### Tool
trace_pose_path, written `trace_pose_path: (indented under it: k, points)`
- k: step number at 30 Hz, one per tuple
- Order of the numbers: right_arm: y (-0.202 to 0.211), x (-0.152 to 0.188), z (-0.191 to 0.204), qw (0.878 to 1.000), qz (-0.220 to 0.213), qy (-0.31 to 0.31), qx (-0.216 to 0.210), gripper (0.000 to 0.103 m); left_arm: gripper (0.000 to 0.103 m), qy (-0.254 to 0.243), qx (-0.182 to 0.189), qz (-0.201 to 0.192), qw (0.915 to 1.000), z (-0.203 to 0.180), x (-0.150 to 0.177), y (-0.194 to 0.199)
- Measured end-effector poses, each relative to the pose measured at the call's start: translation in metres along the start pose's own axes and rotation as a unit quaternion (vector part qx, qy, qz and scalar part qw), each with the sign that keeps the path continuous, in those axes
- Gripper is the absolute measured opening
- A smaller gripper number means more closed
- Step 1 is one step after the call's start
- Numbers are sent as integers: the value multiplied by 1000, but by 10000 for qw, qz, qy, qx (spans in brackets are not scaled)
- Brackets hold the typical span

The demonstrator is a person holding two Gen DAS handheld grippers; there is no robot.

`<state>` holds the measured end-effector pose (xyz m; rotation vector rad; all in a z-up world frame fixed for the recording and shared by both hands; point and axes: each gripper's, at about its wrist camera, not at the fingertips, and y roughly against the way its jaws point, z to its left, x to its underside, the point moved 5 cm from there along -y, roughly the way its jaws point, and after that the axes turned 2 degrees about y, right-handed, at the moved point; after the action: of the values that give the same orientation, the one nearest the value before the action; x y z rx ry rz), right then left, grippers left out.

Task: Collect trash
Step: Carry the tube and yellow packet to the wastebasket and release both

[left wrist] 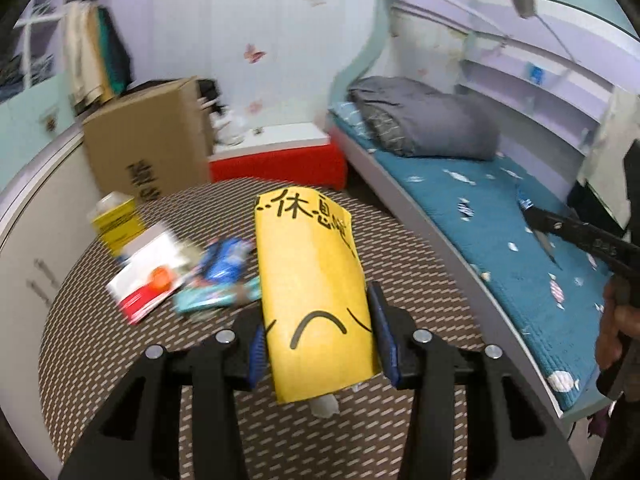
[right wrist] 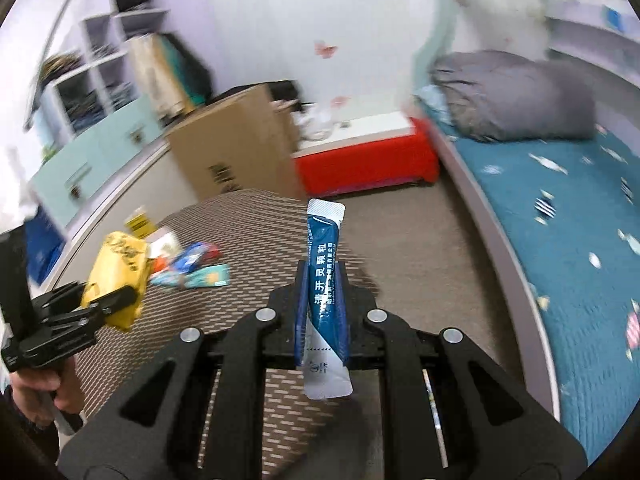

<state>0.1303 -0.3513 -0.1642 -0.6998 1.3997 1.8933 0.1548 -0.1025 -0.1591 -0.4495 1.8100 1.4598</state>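
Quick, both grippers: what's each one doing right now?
Left gripper: shut on the yellow packet.
Right gripper: shut on the blue sachet.

Pale wall with pink butterfly stickers [left wrist: 254, 54], brown patterned woven rug [left wrist: 400, 240], teal-sheeted bed [left wrist: 520, 216], tall cardboard box [left wrist: 152, 148], red-sided low platform [left wrist: 280, 164]

Both wrist views (blurred, seemingly downward) share the rug [left wrist: 360, 208].

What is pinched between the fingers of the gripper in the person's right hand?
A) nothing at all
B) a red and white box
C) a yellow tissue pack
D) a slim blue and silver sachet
D: in the right wrist view the right gripper is shut on a slim blue and silver sachet that stands upright between its pads, while the yellow tissue pack sits in the left gripper.
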Motion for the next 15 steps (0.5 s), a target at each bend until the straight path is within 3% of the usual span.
trace_pose_path:
  k: [6, 15]
  points:
    - [-17, 30, -74, 9958, 342, -705, 483, 13, 44, -462, 513, 104, 9976, -68, -14, -23]
    - [-92, 95, -146, 9774, 1197, -1631, 612, 15, 44, -846, 830, 453, 9919, -128, -13, -64]
